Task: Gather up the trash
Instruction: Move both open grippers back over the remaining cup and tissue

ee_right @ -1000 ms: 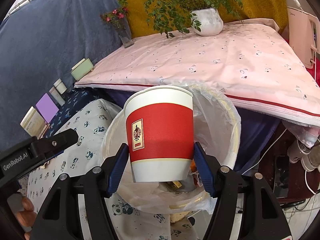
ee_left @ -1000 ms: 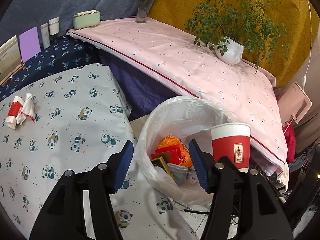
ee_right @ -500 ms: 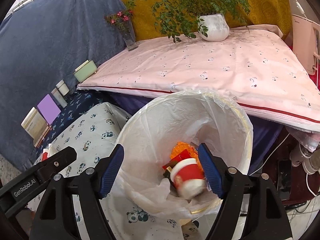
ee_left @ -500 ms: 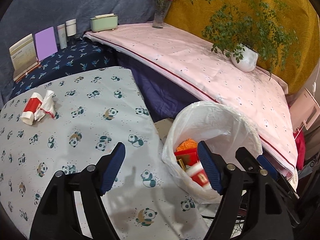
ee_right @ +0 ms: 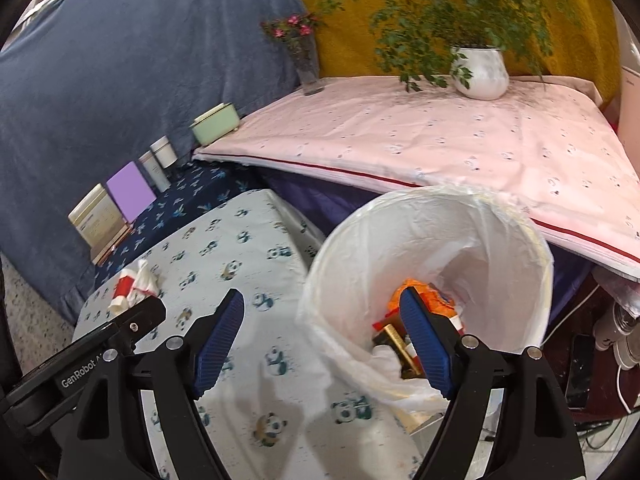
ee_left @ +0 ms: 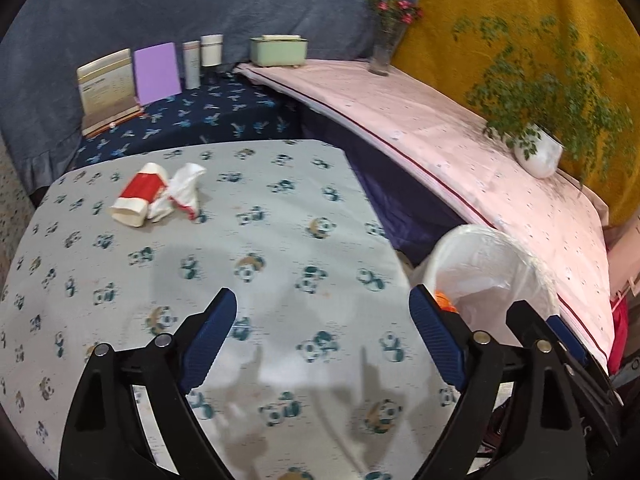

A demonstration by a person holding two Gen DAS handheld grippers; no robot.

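Both sets of fingers have just been opening, nothing between them: left gripper (ee_left: 322, 344), right gripper (ee_right: 322, 338). Crushed paper cup (ee_left: 138, 200) lies far across the desk (ee_left: 280, 240); light, flimsy, so pinch its red midsection.

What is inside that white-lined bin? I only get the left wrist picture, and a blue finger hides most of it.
Observer: The right wrist view looks into the bin: an orange wrapper lies on top of a gold box.
Operator: Is the other gripper carrying anything?
Observer: No. The right gripper is open with nothing between its fingers; its jaws have just been opening.
Operator: Anything on the floor past the bin?
Observer: A dark phone lies there, next to a white cable.
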